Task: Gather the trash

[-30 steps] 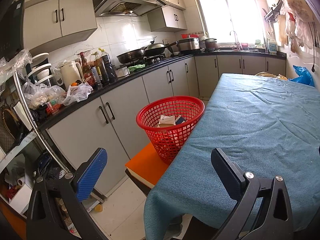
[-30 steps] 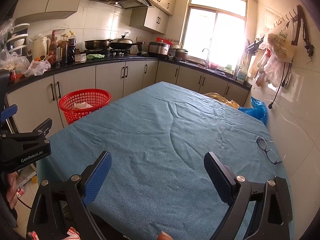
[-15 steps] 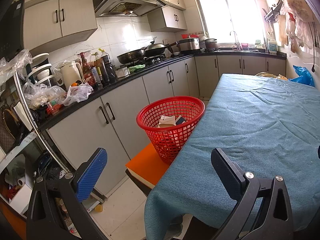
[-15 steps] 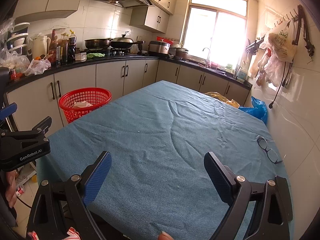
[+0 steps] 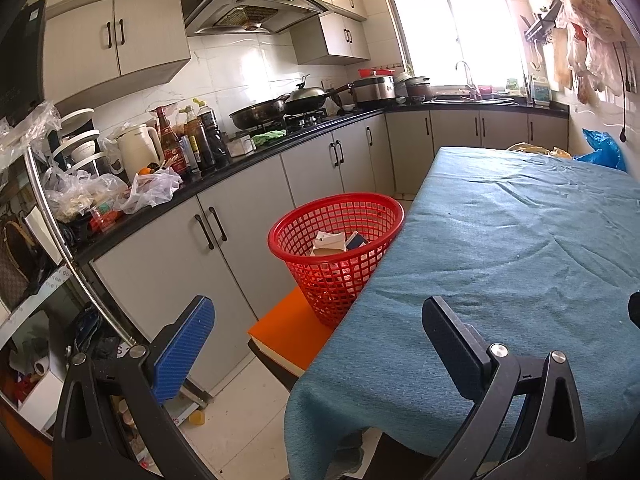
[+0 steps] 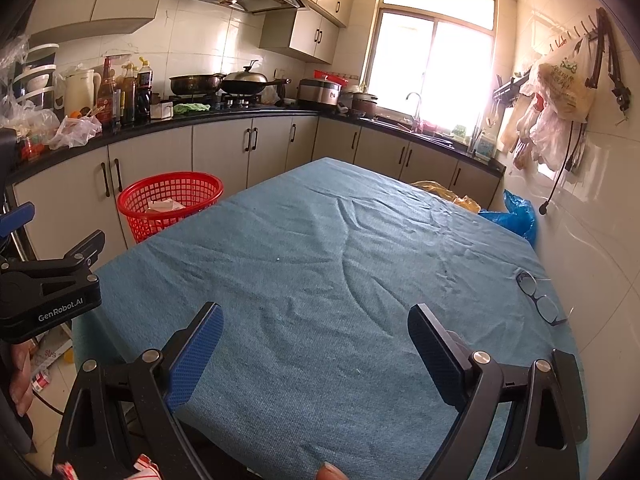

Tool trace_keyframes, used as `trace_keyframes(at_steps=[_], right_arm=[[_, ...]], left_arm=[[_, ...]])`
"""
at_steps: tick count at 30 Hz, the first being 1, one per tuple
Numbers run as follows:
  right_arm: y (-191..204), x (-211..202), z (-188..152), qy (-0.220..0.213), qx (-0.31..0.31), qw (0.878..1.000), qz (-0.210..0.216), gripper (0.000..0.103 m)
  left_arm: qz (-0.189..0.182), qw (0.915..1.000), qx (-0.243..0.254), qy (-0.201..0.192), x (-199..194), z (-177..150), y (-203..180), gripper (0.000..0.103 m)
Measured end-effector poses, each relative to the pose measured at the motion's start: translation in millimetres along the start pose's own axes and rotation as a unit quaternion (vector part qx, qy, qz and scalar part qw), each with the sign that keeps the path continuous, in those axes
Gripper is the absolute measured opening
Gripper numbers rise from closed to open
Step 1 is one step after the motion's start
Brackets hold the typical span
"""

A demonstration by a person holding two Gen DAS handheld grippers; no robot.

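I have both claws spread and empty, the left gripper [image 5: 316,336] low in its frame and the right gripper [image 6: 316,340] over the bare blue tablecloth [image 6: 320,248]; the red basket [image 5: 340,220], mid-frame beside the table edge for easy drops, already holds trash [image 5: 330,242].

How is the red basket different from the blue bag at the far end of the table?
The red basket is a stiff open mesh that stands upright; the blue bag is soft, crumpled plastic with no fixed shape. The basket sits on an orange seat beside the cupboards, while the bag lies by the tiled wall past the table's far corner. The basket shows boxes inside; the bag's contents cannot be seen. Both sit next to the blue-covered table, not on it.
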State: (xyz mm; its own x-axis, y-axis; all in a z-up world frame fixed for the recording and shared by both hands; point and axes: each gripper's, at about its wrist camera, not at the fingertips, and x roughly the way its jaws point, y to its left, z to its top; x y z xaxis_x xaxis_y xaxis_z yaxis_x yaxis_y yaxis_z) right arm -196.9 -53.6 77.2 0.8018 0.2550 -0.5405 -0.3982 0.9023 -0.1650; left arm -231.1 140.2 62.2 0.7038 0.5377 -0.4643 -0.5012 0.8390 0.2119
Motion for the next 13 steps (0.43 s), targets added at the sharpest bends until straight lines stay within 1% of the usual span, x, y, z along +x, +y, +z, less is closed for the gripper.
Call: trace_keyframes(at_steps=[5, 7, 10, 13], right_arm=[[-2.9, 3.7, -1.2, 0.005, 0.003, 1.000, 0.004, 0.096], [-6.9, 6.8, -2.2, 0.008, 0.010, 1.000, 0.003, 0.096], [-22.3, 14.5, -2.7, 0.017, 0.029, 0.999, 0.003, 0.096], [-54.3, 25.6, -2.5, 0.030, 0.065, 0.997, -0.017, 0.096]], left_arm=[[-0.005, 1.0000, 0.006, -0.001, 1.6, 3.7, -3.8, 0.103], [-0.013, 0.9999, 0.008, 0.002, 2.7, 4.6, -7.2, 0.103], [-0.037, 0.9990, 0.020, 0.012, 7.2, 9.1, -16.6, 0.103], [-0.070, 0.9966, 0.034, 0.027, 13.9, 16.7, -35.3, 0.103]])
